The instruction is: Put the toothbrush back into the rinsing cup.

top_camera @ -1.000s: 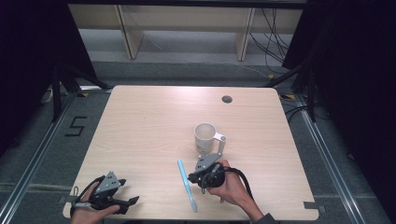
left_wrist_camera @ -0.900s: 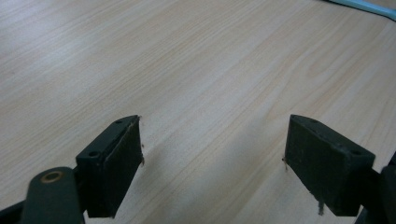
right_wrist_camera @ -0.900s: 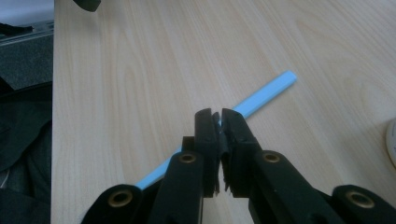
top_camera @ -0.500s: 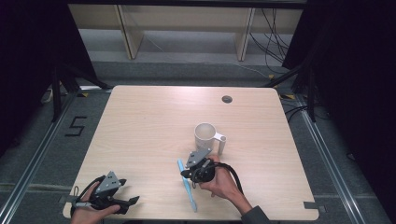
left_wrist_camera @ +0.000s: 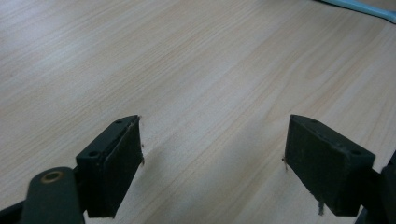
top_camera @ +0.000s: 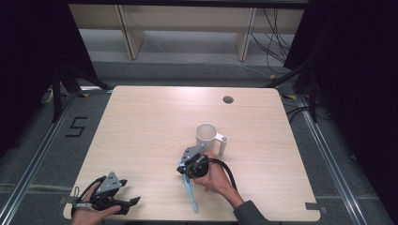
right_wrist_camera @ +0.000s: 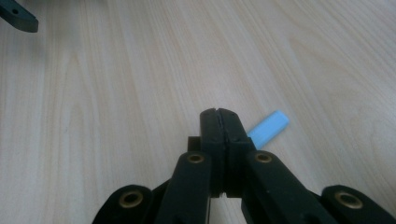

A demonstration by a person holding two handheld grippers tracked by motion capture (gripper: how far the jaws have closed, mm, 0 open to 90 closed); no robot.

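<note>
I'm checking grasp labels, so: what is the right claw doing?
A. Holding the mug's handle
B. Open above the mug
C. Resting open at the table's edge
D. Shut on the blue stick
D: the right claw has its jaws pressed together, with the blue stick poking out beside them.

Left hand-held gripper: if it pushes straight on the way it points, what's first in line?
Bare table ahead of the open left hand-held gripper. Farther along, the light blue stick lies at the upper right of its view, probably just off the line; depth is unclear.
</note>
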